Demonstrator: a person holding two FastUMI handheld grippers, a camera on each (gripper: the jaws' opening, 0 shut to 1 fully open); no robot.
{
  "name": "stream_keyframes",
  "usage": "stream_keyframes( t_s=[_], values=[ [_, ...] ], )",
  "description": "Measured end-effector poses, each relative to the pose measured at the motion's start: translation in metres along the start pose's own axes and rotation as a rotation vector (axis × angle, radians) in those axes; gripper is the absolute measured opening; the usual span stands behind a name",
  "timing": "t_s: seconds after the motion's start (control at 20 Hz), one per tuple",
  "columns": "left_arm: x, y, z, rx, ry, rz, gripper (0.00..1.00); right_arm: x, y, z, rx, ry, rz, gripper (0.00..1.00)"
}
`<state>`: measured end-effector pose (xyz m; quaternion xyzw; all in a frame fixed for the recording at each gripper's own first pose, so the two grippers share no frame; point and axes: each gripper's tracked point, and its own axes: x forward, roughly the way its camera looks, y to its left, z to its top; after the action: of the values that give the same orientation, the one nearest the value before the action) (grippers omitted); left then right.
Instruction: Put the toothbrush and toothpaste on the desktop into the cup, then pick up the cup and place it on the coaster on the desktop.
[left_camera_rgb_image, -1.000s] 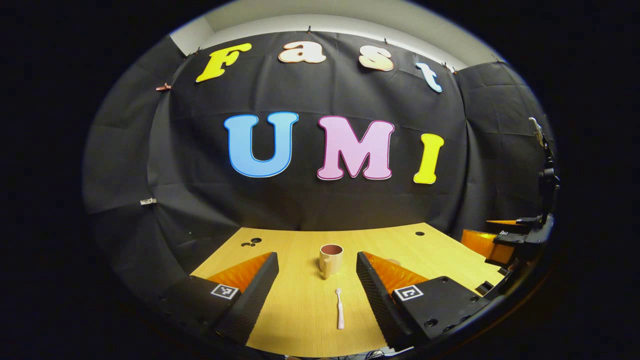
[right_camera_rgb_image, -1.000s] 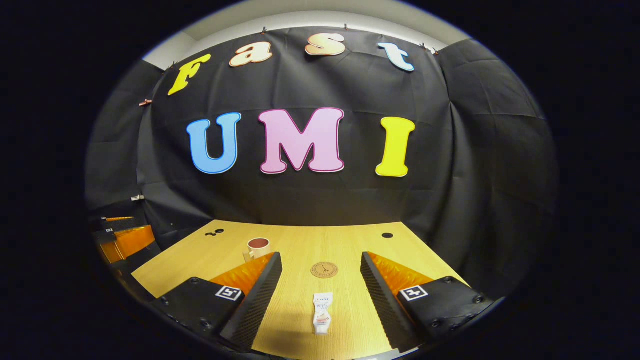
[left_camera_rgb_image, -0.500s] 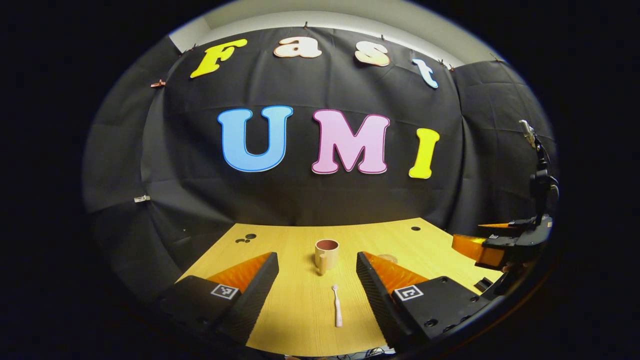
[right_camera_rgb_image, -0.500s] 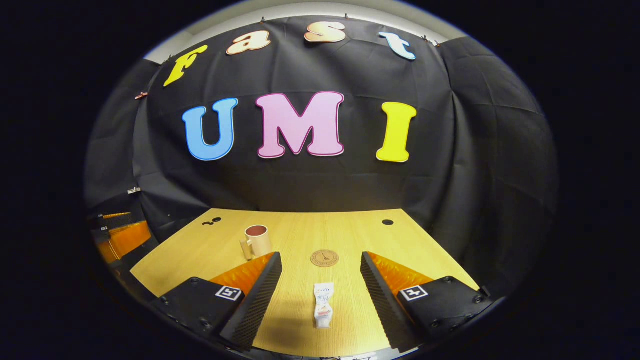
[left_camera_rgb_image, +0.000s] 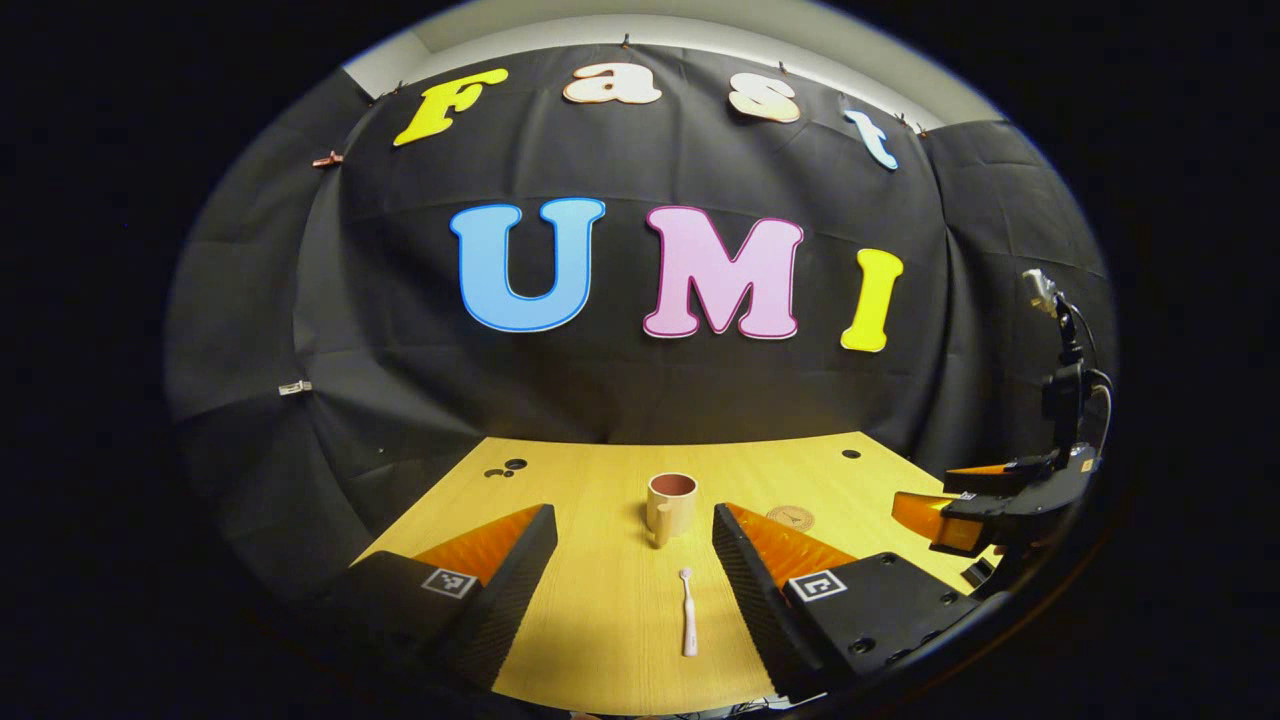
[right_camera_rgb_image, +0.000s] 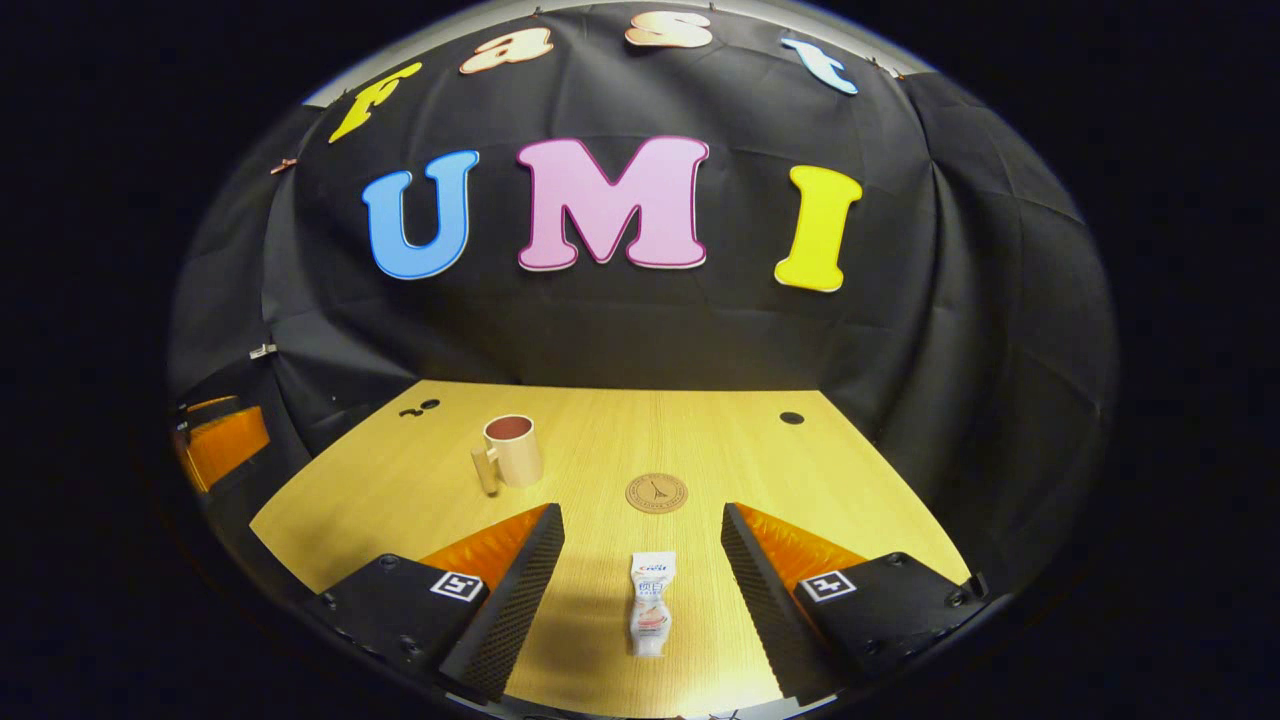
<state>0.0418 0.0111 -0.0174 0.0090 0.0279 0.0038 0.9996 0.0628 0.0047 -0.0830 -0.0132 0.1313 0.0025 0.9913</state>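
The toothbrush (left_camera_rgb_image: 687, 625) is lying flat on the desktop (left_camera_rgb_image: 600, 640), framed by the wide-open left gripper (left_camera_rgb_image: 634, 590), apparently lining up a pick. The toothpaste tube (right_camera_rgb_image: 650, 603) is lying likewise inside the spread, empty right gripper (right_camera_rgb_image: 642, 590). Farther off, the cup (right_camera_rgb_image: 512, 450) is standing upright, left of the coaster (right_camera_rgb_image: 657, 493).

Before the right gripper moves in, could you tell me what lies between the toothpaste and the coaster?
Only bare desktop, per the right gripper view, between toothpaste and coaster.

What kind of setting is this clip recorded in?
Likely a staged recording booth, not a real bathroom: black cloth wall behind a wooden desk, with only a cup, coaster, toothpaste and toothbrush laid out.
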Motion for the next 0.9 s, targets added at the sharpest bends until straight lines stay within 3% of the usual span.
stream_keyframes(
  t_s=[0.35, 0.9],
  values=[
    [0.003, 0.007, -0.019, 0.010, 0.057, 0.060, 0.97, 0.042, -0.005, -0.041, -0.021, 0.152, 0.030, 0.98],
    [-0.001, 0.018, -0.049, -0.005, 0.152, 0.183, 0.97, 0.094, -0.015, -0.133, -0.028, 0.455, 0.016, 0.98]
  ],
)
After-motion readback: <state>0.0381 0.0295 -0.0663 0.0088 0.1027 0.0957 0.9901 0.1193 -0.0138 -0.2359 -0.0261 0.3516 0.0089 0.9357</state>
